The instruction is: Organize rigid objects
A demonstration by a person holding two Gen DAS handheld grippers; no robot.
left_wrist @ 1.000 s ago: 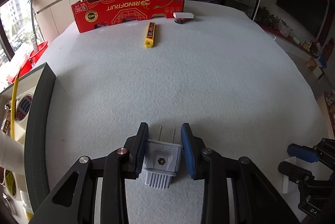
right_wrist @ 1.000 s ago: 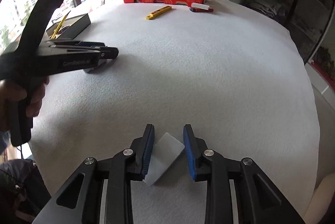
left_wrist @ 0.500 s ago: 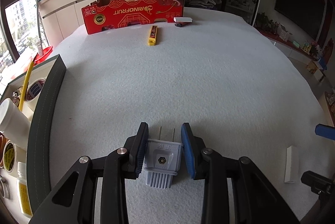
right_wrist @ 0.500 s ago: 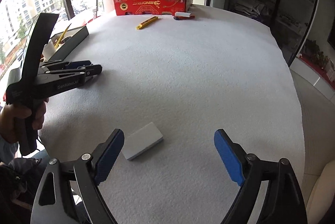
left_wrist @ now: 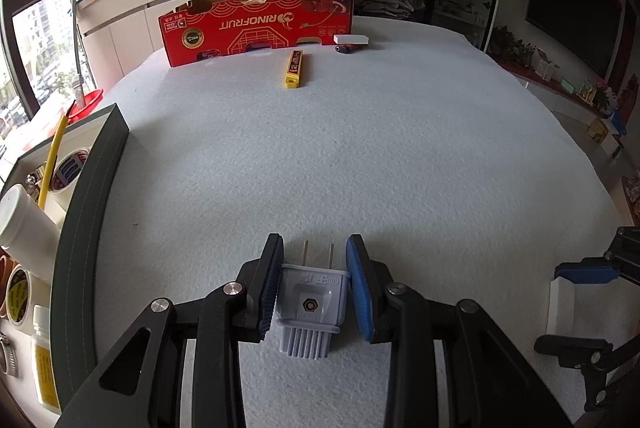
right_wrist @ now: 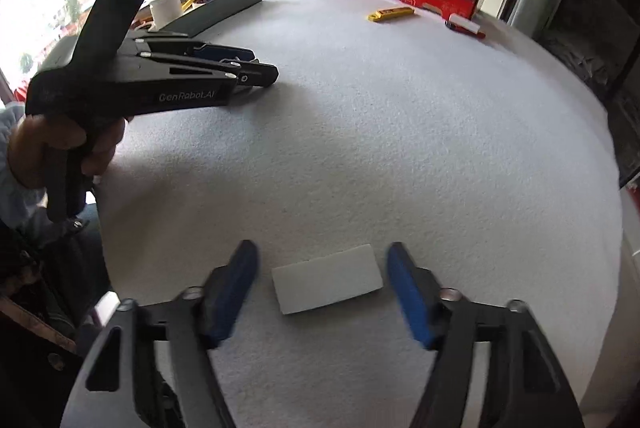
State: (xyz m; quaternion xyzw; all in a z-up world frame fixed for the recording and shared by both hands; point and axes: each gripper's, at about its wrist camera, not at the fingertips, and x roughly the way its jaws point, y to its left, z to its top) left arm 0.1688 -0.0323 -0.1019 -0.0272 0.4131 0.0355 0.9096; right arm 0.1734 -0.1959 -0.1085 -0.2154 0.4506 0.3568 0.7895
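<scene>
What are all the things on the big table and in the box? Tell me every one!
plug: one, pale grey-blue, near table edge, between the left gripper's pads
white block: one, flat on the table between the right gripper's open pads
utility knife: one, yellow, far side
red box: one, cardboard, far edge
white bar: one, beside the red box
dark stick: one, in front of the white bar
grey tray: one, left edge, holding tape rolls, bottles and a yellow stick
table: one, pale felt top
left gripper: one, black, blue pads
right gripper: one, black, blue pads
</scene>
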